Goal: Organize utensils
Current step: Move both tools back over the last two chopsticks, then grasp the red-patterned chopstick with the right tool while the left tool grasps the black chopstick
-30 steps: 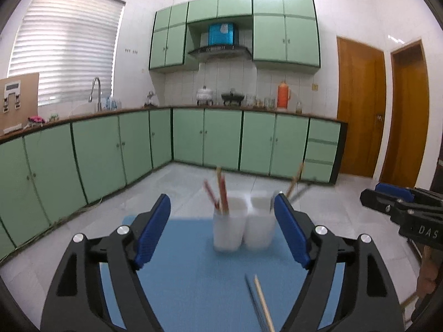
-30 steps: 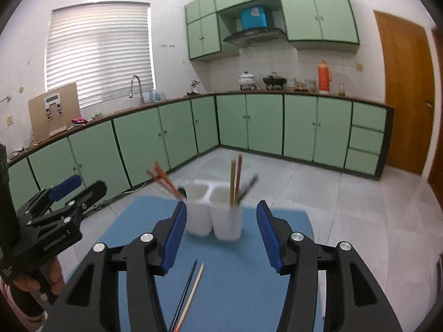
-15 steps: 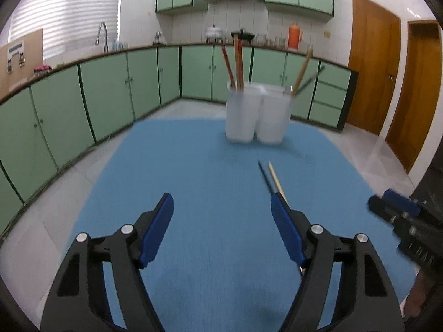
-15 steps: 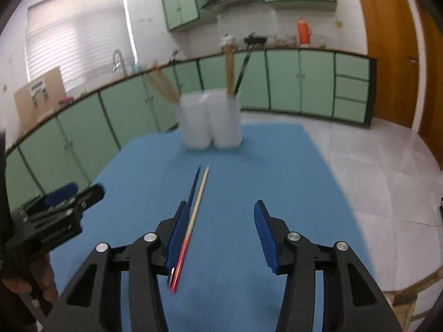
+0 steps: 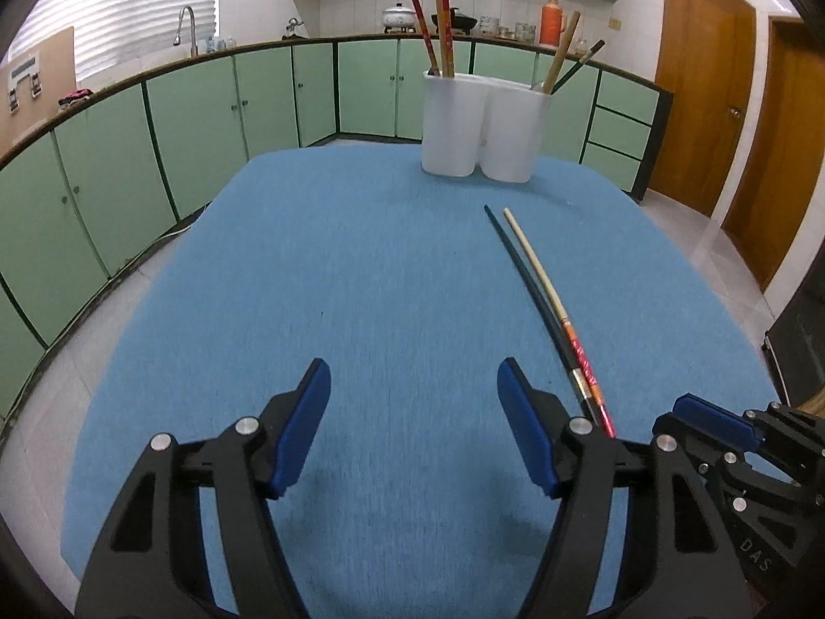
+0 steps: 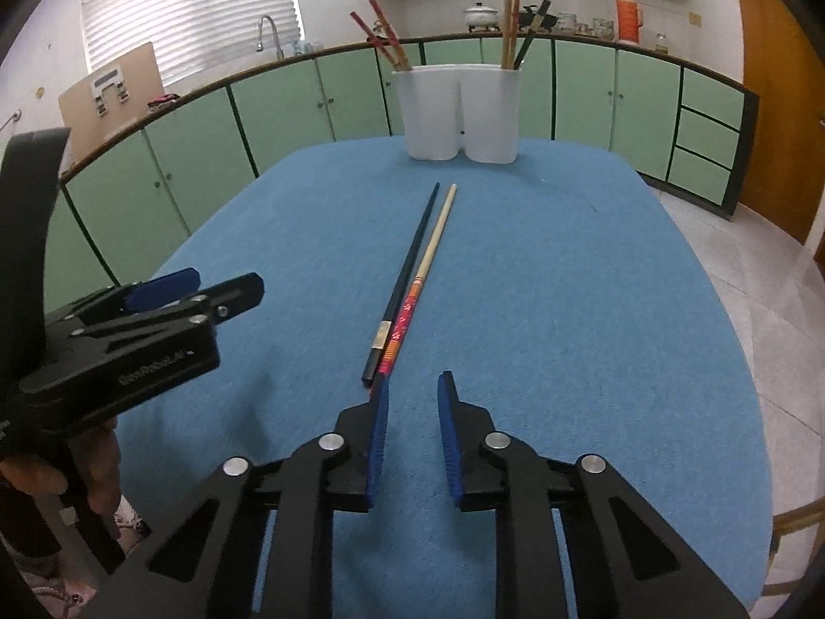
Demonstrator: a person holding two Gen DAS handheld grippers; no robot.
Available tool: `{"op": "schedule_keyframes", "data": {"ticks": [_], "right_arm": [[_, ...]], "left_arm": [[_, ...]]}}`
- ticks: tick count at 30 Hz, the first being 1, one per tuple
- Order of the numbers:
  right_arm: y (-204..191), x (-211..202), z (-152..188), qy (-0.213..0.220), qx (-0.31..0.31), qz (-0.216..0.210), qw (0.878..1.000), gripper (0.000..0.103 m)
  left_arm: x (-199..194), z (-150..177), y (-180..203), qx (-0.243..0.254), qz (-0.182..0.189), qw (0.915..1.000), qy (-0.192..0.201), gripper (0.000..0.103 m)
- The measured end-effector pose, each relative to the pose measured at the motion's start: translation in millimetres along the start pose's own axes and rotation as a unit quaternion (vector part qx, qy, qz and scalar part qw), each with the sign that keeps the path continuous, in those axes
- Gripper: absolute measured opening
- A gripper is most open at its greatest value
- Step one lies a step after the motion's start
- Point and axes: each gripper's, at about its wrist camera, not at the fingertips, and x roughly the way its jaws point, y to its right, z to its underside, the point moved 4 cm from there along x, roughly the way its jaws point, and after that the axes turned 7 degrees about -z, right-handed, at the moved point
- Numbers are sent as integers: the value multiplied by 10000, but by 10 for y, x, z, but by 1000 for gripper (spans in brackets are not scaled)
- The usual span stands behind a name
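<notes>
Two loose chopsticks are left to be sorted on the blue cloth-covered worktop (image 6: 593,309), and everything else is placed here by the white two-compartment plastic holder (image 6: 460,112) standing at its far edge. In that holder, red-patterned chopsticks (image 6: 382,36) are seen in the left compartment, and pale wooden and dark ones (image 6: 513,20) in the right. In front of the holder, toward the cameras, the long dark navy chopstick (image 6: 407,268) and the pale bamboo chopstick with a red and orange patterned end (image 6: 420,278) lie side by side, touching or nearly so, tips pointing at the holder.

The left hand-held gripper (image 5: 412,402) is held wide over bare cloth, nothing between its pads, to the left of the pair as seen from the holder's near side. The right hand-held gripper (image 6: 411,400) has just been closing to a narrow gap; nothing is gripped, and its left blue pad (image 6: 379,438) sits right at the patterned end.

The step in hand is judged to be the pickup of one stick. The jaws should be centred on a single butt end, so the neighbour is not pinched too. A low, flat approach is advised, since thin sticks roll on cloth. A match by colour should then be made at the holder.
</notes>
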Motion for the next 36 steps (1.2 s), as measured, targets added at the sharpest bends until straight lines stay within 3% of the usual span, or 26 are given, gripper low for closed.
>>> {"op": "schedule_keyframes", "data": {"ticks": [14, 30, 36], "right_arm": [[-135, 221, 88, -452, -126, -164, 9988, 12], [-134, 278, 68, -352, -12, -123, 9993, 5], [16, 236, 30, -240, 308, 35, 9992, 5]], "left_arm": [[33, 48, 30, -1, -51, 9999, -98, 65], [43, 31, 78, 31, -29, 10000, -88, 65], [16, 23, 168, 84, 54, 9999, -52, 64]]}}
